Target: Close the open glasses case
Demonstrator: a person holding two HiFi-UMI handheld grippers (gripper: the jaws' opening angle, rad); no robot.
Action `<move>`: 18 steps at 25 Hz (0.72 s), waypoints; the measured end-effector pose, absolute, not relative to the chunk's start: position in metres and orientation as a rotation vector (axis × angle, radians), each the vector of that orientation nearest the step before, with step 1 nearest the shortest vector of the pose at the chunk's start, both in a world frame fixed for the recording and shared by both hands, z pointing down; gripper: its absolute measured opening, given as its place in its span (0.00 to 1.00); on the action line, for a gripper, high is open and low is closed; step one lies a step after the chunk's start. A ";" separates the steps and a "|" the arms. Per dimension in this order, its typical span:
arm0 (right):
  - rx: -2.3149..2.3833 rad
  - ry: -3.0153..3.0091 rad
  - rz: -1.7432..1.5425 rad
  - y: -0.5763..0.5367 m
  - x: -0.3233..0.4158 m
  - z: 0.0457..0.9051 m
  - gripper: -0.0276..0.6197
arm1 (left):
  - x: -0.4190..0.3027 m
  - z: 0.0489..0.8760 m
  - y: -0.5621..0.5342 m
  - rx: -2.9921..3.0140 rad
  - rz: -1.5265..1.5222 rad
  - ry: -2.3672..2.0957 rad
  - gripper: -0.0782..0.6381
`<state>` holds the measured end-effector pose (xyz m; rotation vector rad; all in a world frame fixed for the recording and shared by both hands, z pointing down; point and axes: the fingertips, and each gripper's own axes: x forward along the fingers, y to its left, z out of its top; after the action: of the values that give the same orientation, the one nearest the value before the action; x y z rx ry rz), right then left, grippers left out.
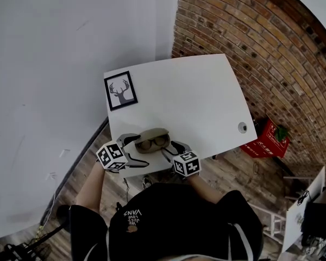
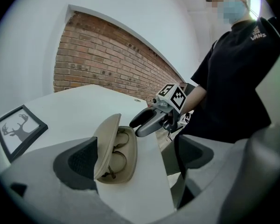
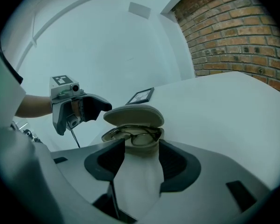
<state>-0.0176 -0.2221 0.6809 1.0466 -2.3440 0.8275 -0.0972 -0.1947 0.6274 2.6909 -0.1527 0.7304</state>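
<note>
Case (image 1: 152,149), lid (image 1: 153,133) half up over glasses (image 1: 153,143), lies on the tabletop (image 1: 195,97) between left hand-held gripper (image 1: 129,147) and right hand-held gripper (image 1: 173,150), both with jaws apart and empty, likely flanking it to fold the lid down.

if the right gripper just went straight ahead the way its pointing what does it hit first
Most likely the open beige oval glasses case, lying straight ahead of the right gripper, whose jaws stand apart. Its near end, with dark-framed glasses inside, comes first. Depth is hard to judge.
</note>
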 end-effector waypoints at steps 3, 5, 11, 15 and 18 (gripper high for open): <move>1.059 -2.353 0.828 -0.220 -0.014 0.676 0.40 | -0.094 0.627 -0.186 2.700 0.704 -0.180 0.86; 1.075 -2.361 0.825 -0.221 -0.010 0.671 0.40 | -0.093 0.629 -0.181 2.700 0.693 -0.199 0.86; 1.139 -2.388 0.846 -0.229 0.006 0.655 0.37 | -0.085 0.630 -0.166 2.655 0.664 -0.238 0.86; 1.164 -2.386 0.847 -0.237 0.012 0.653 0.36 | -0.080 0.636 -0.154 2.623 0.648 -0.267 0.86; 1.164 -2.377 0.846 -0.242 0.012 0.656 0.36 | -0.077 0.643 -0.149 2.599 0.639 -0.292 0.86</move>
<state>0.0122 -0.2419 0.6563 1.1639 -2.3772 0.8459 -0.0771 -0.1494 0.6426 2.5989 -0.2925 0.6393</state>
